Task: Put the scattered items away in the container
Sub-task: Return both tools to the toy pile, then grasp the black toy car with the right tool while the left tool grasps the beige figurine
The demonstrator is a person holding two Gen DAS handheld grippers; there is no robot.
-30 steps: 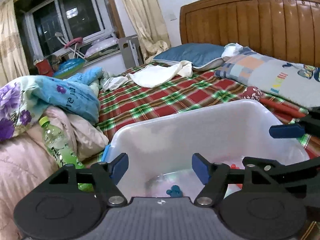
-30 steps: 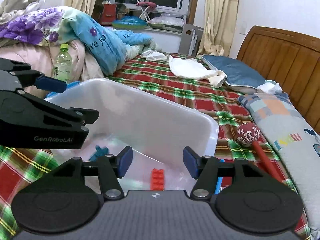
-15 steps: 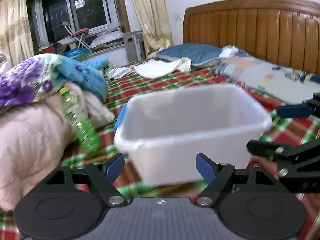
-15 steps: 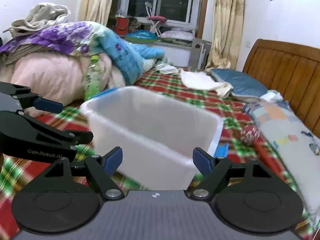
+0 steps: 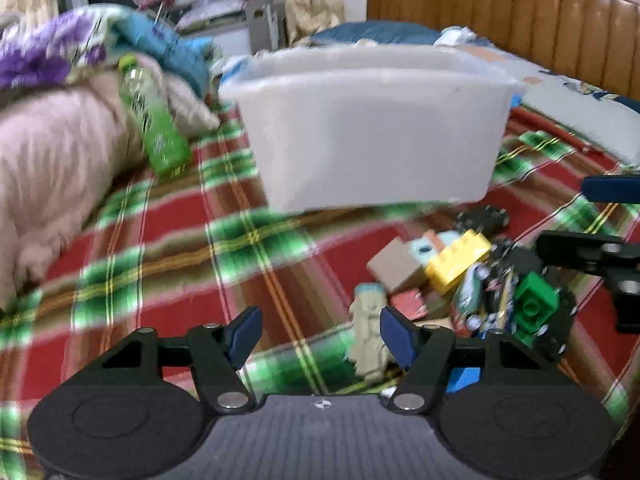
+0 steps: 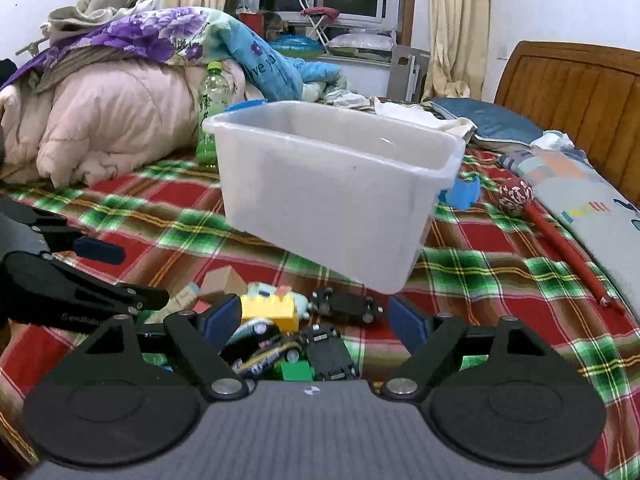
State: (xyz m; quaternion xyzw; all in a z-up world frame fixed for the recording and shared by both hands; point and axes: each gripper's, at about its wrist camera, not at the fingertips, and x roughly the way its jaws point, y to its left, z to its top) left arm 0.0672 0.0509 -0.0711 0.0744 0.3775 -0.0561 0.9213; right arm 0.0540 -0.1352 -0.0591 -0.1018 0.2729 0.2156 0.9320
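A white plastic bin (image 5: 372, 136) (image 6: 332, 188) stands on the plaid bed. In front of it lies a pile of toys: a yellow brick (image 5: 460, 258) (image 6: 268, 308), a green brick (image 5: 534, 308), a wooden block (image 5: 394, 266) (image 6: 222, 280), a beige figure (image 5: 370, 328), and black toy cars (image 6: 346, 302). My left gripper (image 5: 318, 338) is open and empty, low over the bedspread just left of the figure. My right gripper (image 6: 314, 320) is open and empty, low over the pile with the toy cars between its fingers.
A green drink bottle (image 5: 154, 132) (image 6: 212, 116) leans on a pink quilt (image 6: 108, 120) left of the bin. A red-handled mallet (image 6: 544, 228) and a patterned pillow (image 6: 588, 200) lie to the right. A wooden headboard (image 5: 520, 20) stands behind.
Both grippers have pulled back from the bin and dropped low toward the bed. The toy pile in front of the bin has come into view. Both stay open.
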